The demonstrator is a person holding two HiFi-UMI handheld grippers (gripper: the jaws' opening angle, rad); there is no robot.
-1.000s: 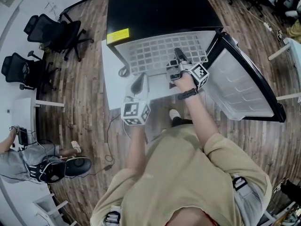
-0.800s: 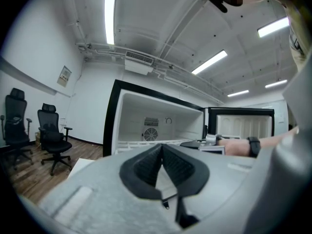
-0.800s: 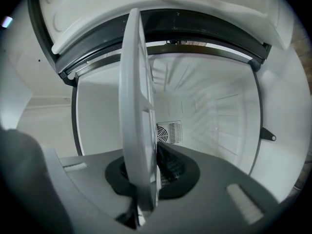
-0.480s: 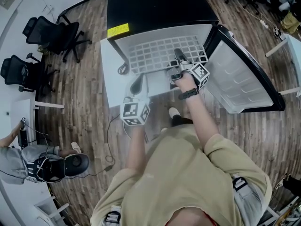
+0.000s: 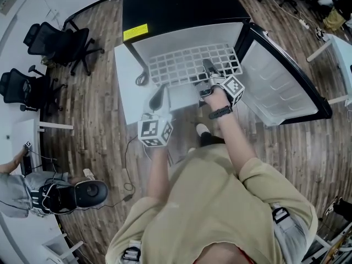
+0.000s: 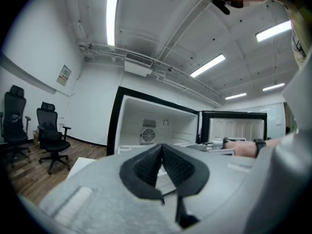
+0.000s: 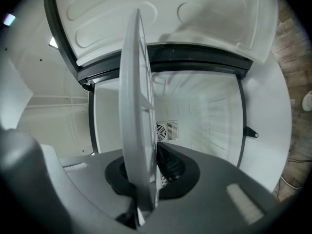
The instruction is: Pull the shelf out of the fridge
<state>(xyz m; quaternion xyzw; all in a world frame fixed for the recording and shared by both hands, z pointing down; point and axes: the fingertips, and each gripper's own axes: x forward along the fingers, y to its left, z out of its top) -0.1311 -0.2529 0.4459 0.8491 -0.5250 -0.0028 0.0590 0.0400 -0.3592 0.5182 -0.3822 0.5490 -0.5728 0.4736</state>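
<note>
Matt plastic shelf, smooth black fridge, wood-grain floor.

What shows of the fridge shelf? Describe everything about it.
The shelf is a white grid of square openings with a solid rim, and it looks like plastic. It lies flat, sticking partly out of the open fridge. The right claw is shut on its front edge, near the open door's side.

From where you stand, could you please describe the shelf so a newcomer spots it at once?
Find the black fridge with its door open at the right. Sticking out of its white interior is the shelf, clamped by the right gripper. It alone is a lattice of square holes.
</note>
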